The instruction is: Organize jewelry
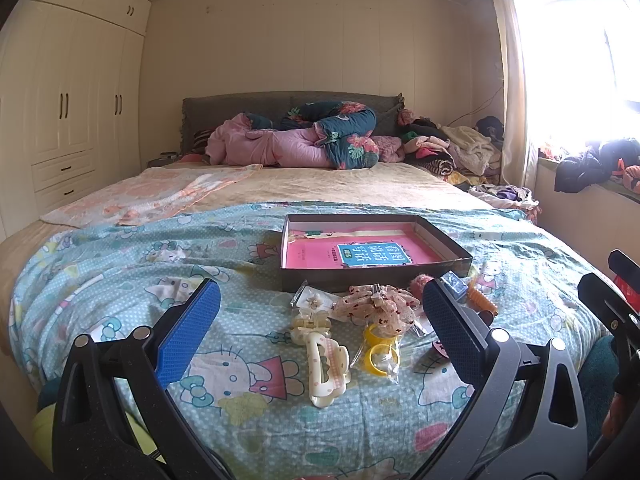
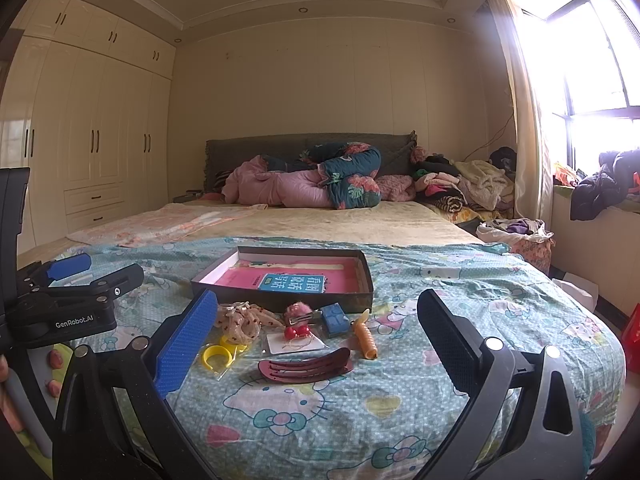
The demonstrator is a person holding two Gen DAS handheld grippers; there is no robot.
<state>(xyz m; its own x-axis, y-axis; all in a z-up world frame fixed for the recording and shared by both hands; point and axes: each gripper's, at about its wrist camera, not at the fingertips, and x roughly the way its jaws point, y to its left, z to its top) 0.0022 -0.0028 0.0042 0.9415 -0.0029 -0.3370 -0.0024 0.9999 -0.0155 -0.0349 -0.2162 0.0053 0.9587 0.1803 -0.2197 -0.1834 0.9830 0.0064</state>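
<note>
While hair clips (image 2: 306, 368) lie before the box (image 2: 362, 276), both grippers' jaws gape, holding nothing.

Box (image 1: 376, 276): set at frame centre on the bedspread (image 1: 120, 280), a booklet (image 1: 372, 254) laid inside.
Hair accessories: spread just before the box — claw clip (image 1: 326, 364) lower centre, rings (image 1: 380, 346) to its right, scrunchie (image 1: 376, 306) behind them.
Quilts (image 1: 304, 140): piled far behind, upper centre.
Wardrobe (image 1: 72, 100): at the left edge.

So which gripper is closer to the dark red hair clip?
Right. The right gripper has the dark red hair clip lying between its open fingers; the left gripper is off to its left.
</note>
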